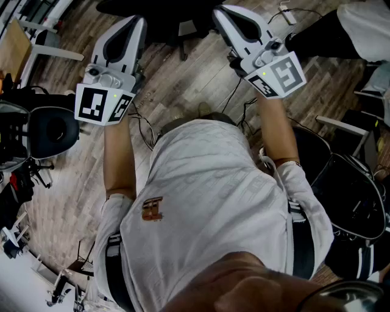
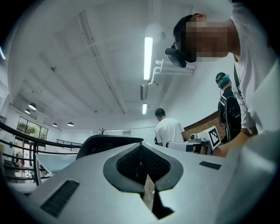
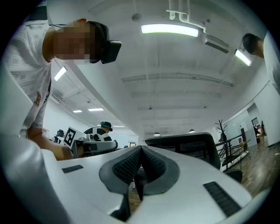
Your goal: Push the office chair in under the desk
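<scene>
The black office chair [image 1: 173,15] stands at the top of the head view, just beyond both grippers; only its dark seat edge and base show. My left gripper [image 1: 136,23] and right gripper [image 1: 223,13] are held out in front of the person's white shirt, both shut with nothing between the jaws. In the left gripper view the shut left gripper [image 2: 141,144] points up, with the chair's black back [image 2: 105,142] behind it. In the right gripper view the shut right gripper [image 3: 142,147] is close to the chair's mesh back [image 3: 192,146]. No desk is in view.
Another black chair [image 1: 52,131] stands at the left and a dark mesh chair [image 1: 350,195] at the right. Cables [image 1: 143,125] lie on the wooden floor. A second person's leg [image 1: 317,33] is at top right. A person in a white shirt [image 2: 168,129] stands further off.
</scene>
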### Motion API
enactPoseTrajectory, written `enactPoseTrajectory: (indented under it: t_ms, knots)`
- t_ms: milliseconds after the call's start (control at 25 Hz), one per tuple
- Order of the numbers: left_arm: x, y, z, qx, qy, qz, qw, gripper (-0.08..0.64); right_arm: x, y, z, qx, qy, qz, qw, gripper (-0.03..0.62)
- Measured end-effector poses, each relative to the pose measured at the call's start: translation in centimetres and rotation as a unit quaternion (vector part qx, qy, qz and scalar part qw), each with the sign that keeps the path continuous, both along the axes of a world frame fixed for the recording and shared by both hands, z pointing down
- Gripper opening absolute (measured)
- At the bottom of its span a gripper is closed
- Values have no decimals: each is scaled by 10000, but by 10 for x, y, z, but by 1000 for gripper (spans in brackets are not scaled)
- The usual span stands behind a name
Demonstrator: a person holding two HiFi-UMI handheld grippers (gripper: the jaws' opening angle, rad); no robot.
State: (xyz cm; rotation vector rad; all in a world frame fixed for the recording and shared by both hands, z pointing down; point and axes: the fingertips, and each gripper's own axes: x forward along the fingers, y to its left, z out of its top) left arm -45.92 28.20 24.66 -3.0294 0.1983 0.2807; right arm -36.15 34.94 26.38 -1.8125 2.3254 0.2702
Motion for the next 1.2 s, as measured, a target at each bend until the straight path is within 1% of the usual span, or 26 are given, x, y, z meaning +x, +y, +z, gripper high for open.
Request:
enactPoseTrajectory:
  t_ms: [240, 400, 600, 760, 800, 840, 920, 960, 1040, 1120, 1200]
  knots:
    - [3, 5, -2, -3, -29, -20, 10000, 18, 4, 5, -3, -1, -15, -2, 10000, 34]
    - [5, 3, 2, -46, -62, -101, 9999, 18, 9, 7, -1, 34, -150, -69, 9999, 35]
    - [15, 0, 5, -59, -87, -235, 9997, 18, 29, 8, -1, 100, -220, -56, 9997, 35]
    - [26, -2, 6, -1, -106, -457, 9989, 19, 50, 11, 0, 96, -129, -120, 9998, 37]
    - [29, -4, 7, 44, -159, -536, 9984, 24, 57, 11, 2, 71, -84, -133, 9999, 37]
    - [31, -6, 9, 112, -252, -620, 9977, 44, 64, 10, 3, 38, -21, -137, 9999, 37]
    - [36, -12, 15, 307, -540, -782, 9950, 126, 78, 11, 7, -51, 161, -123, 9998, 38]
    - [38, -14, 18, 416, -700, -864, 9929, 144, 85, 13, 8, -106, 271, -111, 9995, 47]
    - [38, -21, 21, 613, -956, -1037, 9881, 175, 96, 15, 7, -216, 504, -104, 9984, 141]
    - [36, -31, 25, 792, -1149, -1188, 9831, 194, 108, 15, 11, -358, 733, -90, 9966, 148]
    - [35, -44, 32, 961, -1384, -1289, 9772, 223, 122, 11, 20, -561, 1010, -22, 9933, 183]
